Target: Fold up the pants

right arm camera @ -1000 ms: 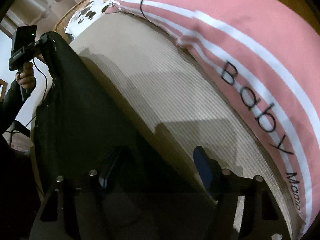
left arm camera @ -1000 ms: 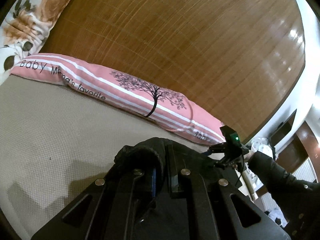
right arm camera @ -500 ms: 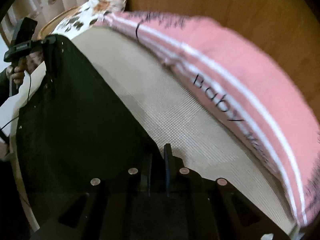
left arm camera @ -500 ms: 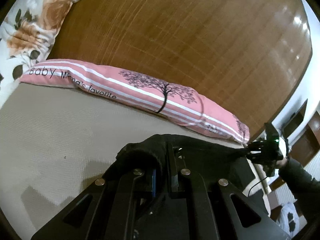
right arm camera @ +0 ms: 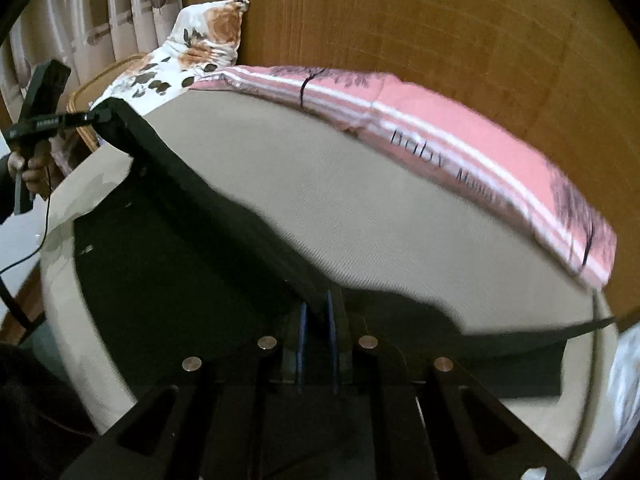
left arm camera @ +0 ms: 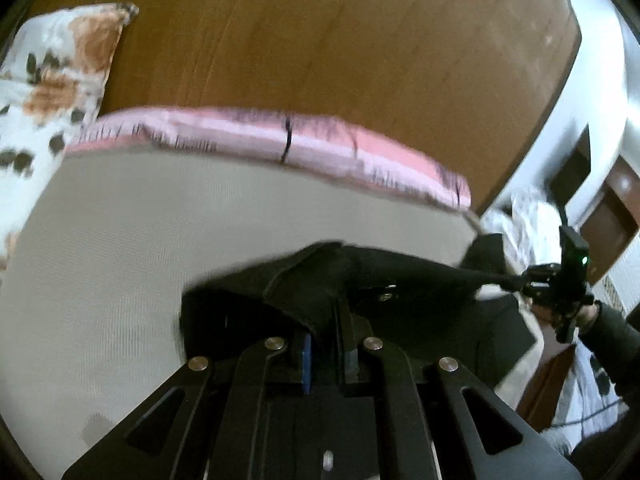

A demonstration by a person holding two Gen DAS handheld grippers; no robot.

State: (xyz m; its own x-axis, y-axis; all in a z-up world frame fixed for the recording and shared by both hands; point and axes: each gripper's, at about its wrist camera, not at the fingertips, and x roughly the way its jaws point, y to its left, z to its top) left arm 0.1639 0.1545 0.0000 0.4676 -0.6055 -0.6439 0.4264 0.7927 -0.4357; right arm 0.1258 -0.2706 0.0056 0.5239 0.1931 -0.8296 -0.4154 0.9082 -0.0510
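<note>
The black pants [right arm camera: 168,248] hang stretched between my two grippers above the beige bed [right arm camera: 360,208]. My left gripper [left arm camera: 326,320] is shut on one corner of the pants [left arm camera: 312,292]. It also shows at the far left of the right wrist view [right arm camera: 96,116], pinching the fabric edge. My right gripper [right arm camera: 316,308] is shut on the other corner. It shows at the right of the left wrist view [left arm camera: 516,280], holding the taut edge. The lower part of the pants hangs down in front of the bed.
A long pink striped pillow [right arm camera: 460,136] lies along the wooden headboard [right arm camera: 400,20]. A floral pillow [right arm camera: 192,52] sits at the bed's corner, also seen in the left wrist view [left arm camera: 52,72]. Curtains [right arm camera: 100,12] hang at the left. A wicker basket rim [right arm camera: 80,96] is beside the bed.
My right gripper has shut on the pants' edge, having been open a second ago. Both grippers have moved apart and pulled the fabric taut above the bed.
</note>
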